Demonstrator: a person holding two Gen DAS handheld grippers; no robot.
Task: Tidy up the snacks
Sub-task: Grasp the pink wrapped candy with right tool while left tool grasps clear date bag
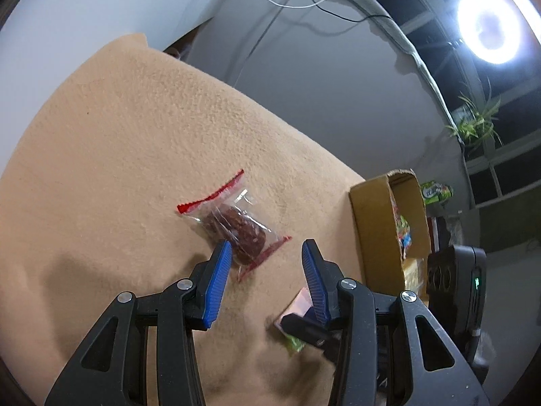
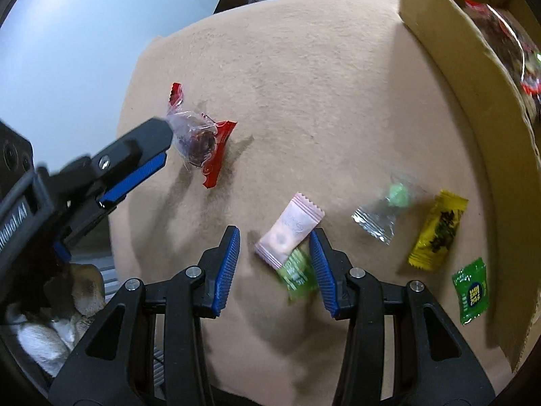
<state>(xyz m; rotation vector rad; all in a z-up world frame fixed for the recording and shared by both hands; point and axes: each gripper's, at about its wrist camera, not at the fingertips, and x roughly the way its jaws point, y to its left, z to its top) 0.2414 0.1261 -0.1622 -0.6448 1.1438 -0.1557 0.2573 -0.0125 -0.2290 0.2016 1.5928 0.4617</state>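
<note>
Left gripper (image 1: 267,248) fingers spread wide, holding nothing; red-ended clear packet (image 1: 233,225) with a dark brown snack lies on the tan cloth-covered bench (image 1: 118,142), its near end just beside the left fingertip, at 11 o'clock from the gap

Right gripper (image 2: 274,235) fingers also wide apart, nothing clamped; pink wrapped candy (image 2: 290,228) lies tilted between the fingertips, near the right one, contact unclear. Blurred green packet (image 2: 299,272) just under it at 6 o'clock, overlapping its lower end

Outward in right wrist view: clear wrapper with green sweet (image 2: 389,209) at 3 o'clock of the pink candy, yellow packet (image 2: 438,231) further right, small green packet (image 2: 471,291) at 4 o'clock, all on the bench and apart from each other. Red-ended packet at 10 o'clock with the left gripper's fingers beside it

Container: cardboard box (image 2: 456,64) at bench right edge, 1–2 o'clock in right view; inside, red-and-clear packets (image 2: 500,30) like the one on the bench. Left view shows the same box at 3 o'clock with colourful packets inside, kinds not readable

Only left view: ring light (image 1: 488,30), plant (image 1: 476,125), cables on the wall, green pack (image 1: 436,191) behind the box. Only right view: yellow, clear and small green packets
</note>
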